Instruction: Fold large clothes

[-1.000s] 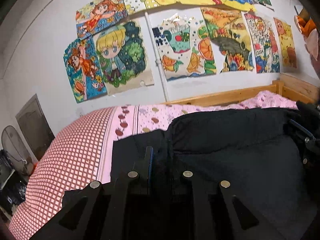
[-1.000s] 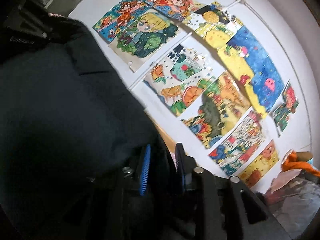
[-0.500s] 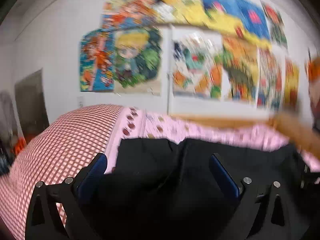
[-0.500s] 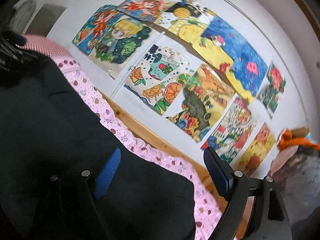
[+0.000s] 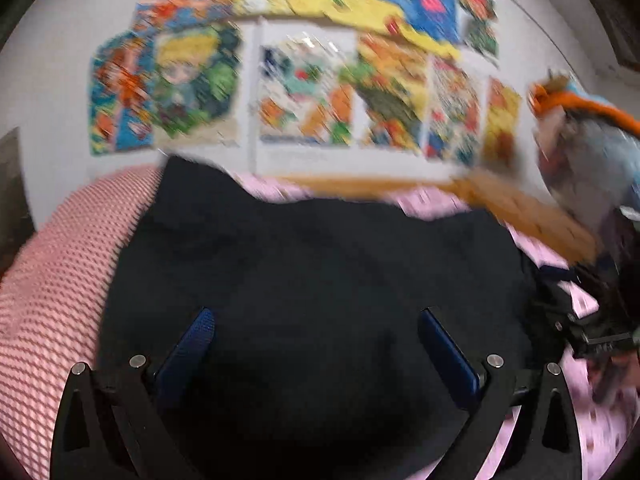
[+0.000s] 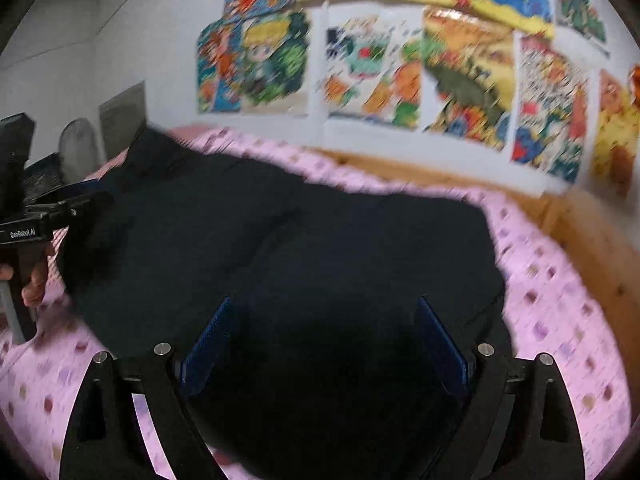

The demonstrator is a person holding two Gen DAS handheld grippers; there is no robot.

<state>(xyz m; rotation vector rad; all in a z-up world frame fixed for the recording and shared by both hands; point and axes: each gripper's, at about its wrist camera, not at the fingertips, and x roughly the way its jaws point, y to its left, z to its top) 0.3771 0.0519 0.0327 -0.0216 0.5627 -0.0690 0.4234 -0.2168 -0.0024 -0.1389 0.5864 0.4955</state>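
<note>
The black garment lies flat on the pink bed, under and ahead of both grippers. The left gripper is wide apart, empty. The right gripper is opening, gripping nothing. A good next pinch takes one edge each, level.

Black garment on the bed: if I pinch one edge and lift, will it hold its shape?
Probably not. The black garment lies slumped in soft folds on the pink bedsheet, so it likely droops. It covers much of the bed, so expect some drag.
</note>
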